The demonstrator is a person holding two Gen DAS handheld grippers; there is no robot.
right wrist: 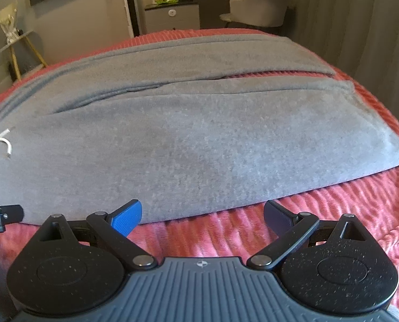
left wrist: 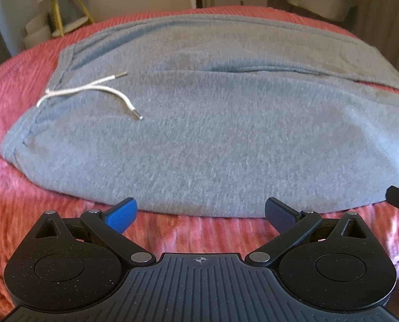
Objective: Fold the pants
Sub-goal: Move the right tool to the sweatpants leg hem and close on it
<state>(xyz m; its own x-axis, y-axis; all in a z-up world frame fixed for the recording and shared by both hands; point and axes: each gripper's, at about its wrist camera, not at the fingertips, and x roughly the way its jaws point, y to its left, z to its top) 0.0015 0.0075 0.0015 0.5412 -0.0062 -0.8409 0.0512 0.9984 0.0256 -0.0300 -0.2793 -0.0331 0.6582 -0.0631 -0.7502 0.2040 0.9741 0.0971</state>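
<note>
Grey pants [left wrist: 213,139] lie flat across a pink ribbed bed [left wrist: 38,214], waistband to the left with a white drawstring [left wrist: 92,91] loose on top, legs running right. The left tongs [left wrist: 200,212] and right tongs [right wrist: 202,213] both stand wide and empty, just short of the near edge of the pants. The fabric looks like a thick, soft knit: probably light, limp, not slippery, likely to sag. Best pinched at the near edge, one tong near the waistband and one toward the leg end.

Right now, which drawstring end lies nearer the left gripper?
The curved end, whose metal tip points down toward the left gripper; the straighter end lies farther up the grey pants.
</note>
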